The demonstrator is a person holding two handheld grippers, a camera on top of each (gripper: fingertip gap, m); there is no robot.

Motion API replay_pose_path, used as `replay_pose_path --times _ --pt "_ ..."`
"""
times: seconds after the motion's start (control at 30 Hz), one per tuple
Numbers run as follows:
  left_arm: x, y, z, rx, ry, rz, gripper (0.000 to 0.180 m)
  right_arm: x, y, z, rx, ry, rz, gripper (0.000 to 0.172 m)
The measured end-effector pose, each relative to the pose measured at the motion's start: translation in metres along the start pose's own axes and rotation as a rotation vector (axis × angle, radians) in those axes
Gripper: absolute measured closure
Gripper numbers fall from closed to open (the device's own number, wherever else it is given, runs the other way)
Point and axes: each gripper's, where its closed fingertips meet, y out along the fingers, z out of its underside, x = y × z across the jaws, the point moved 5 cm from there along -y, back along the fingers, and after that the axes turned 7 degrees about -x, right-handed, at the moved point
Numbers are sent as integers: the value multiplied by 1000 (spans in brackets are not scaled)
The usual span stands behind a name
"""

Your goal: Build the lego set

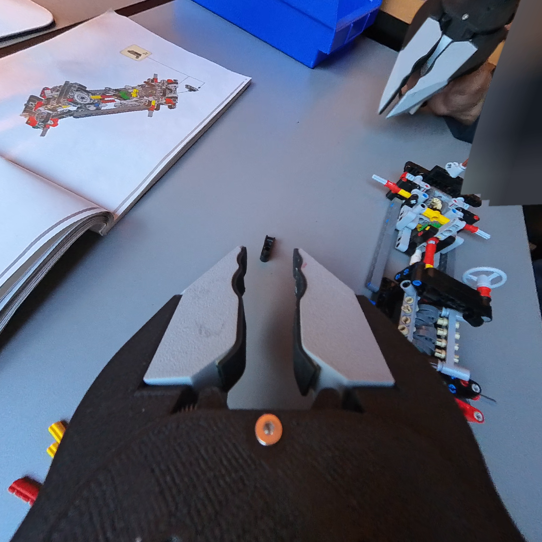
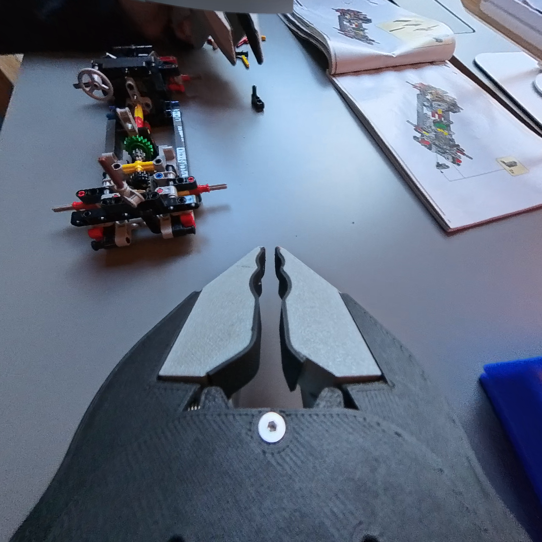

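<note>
On the grey table [image 1: 264, 164] you have an open instruction booklet [image 1: 96, 140] at the left, and a blue bin [image 1: 293, 29] beyond it. A half-built brick chassis [image 1: 434, 264] lies at the right, its grey steering wheel [image 1: 484, 277] up. A small black connector piece [image 1: 267, 247] lies alone mid-table. Yellow [image 1: 57, 437] and red [image 1: 25, 489] bricks sit near you.

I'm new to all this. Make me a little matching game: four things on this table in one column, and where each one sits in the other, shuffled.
Things:
1. small black piece
2. open booklet
3. blue bin
4. toy car frame

Places (left wrist view):
A. far edge of the table, at the top
B. just ahead of the left gripper, between its open fingertips, untouched
C. along the right side
D. upper left, lying open

Pairs: 1-B, 2-D, 3-A, 4-C
</note>
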Motion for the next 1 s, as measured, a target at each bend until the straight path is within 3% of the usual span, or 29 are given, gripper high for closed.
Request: replay_pose_path --times 0.4,0.7,1.0 --pt "3 -5 -4 -50 -65 46 152 1 4 -2 -6 10 -30 168" --pt "-1 -3 -5 -57 -48 66 152 -16 -8 -6 -94 76 44 167" --pt "0 -6 -9 -102 -79 87 152 -16 -6 -5 -73 53 63 167"
